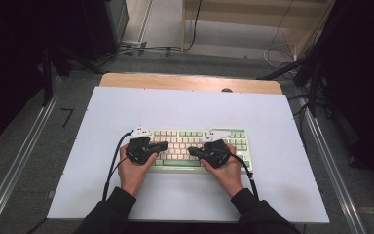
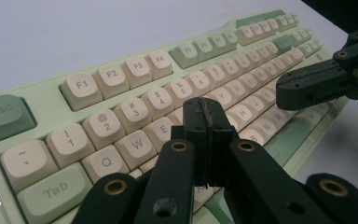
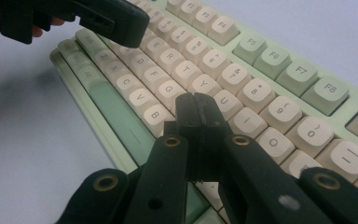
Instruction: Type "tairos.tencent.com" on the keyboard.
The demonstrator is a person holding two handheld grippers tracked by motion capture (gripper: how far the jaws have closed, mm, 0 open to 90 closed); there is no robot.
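A pale green keyboard point(image 1: 185, 134) with cream and green keys lies in the middle of a white mat. My left gripper point(image 1: 165, 145) hovers over its left half, jaws shut with nothing between them; in the left gripper view its tip point(image 2: 208, 110) sits just above the R and T keys of the keyboard point(image 2: 121, 74). My right gripper point(image 1: 191, 151) is over the middle keys, also shut and empty; in the right gripper view its tip point(image 3: 195, 104) hangs above the H and N keys point(image 3: 261, 93). The two tips point toward each other, a short gap apart.
The white mat point(image 1: 190, 107) covers a wooden table point(image 1: 190, 82). Metal rails point(image 1: 14, 165) run along both sides. Cables point(image 1: 141, 48) lie on the floor behind the table, with dark stands at the left and right.
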